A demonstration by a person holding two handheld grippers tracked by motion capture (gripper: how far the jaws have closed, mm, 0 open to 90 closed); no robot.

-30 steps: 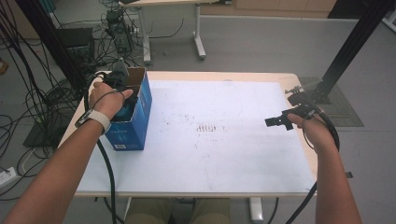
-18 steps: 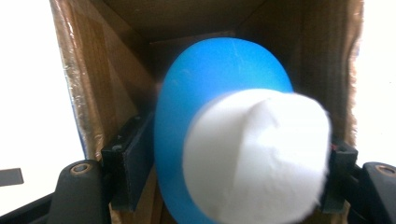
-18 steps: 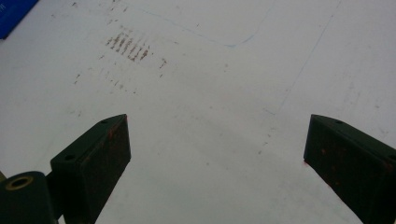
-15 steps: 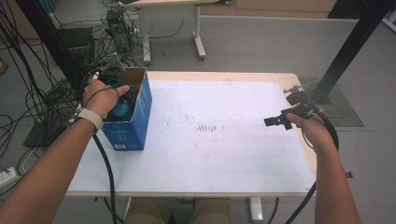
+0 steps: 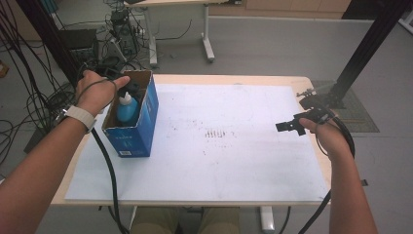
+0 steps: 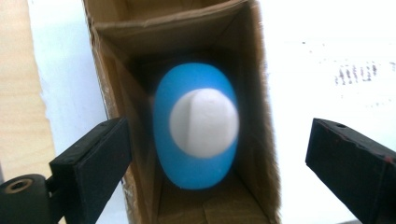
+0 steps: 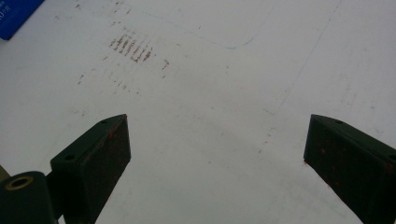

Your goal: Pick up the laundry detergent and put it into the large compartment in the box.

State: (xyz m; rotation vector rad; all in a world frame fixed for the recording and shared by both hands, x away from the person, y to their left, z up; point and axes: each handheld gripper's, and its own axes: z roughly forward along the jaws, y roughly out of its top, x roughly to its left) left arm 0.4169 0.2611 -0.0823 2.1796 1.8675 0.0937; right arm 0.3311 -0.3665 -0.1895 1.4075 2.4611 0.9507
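Note:
A blue cardboard box (image 5: 141, 127) stands open-topped at the left of the table. Inside it sits a blue bottle (image 5: 126, 108) with a white cap. My left gripper (image 5: 129, 87) hovers over the box's far end, open. In the left gripper view its jaws stand wide apart either side of the bottle (image 6: 196, 126), looking down into the brown box interior (image 6: 135, 93), and the left gripper (image 6: 217, 140) holds nothing. My right gripper (image 5: 288, 126) hangs open over the white sheet at the right; the right gripper (image 7: 217, 154) has bare sheet between its jaws.
A white sheet (image 5: 219, 165) covers most of the wooden table (image 5: 311, 85); dark smudges (image 5: 214, 133) mark its middle. A black post (image 5: 365, 48) rises at the far right. Cables (image 5: 29, 97) and equipment lie on the floor at left.
My left hand has drawn back from over the box toward its far-left end, uncovering the blue bottle inside. The right gripper has stayed put.

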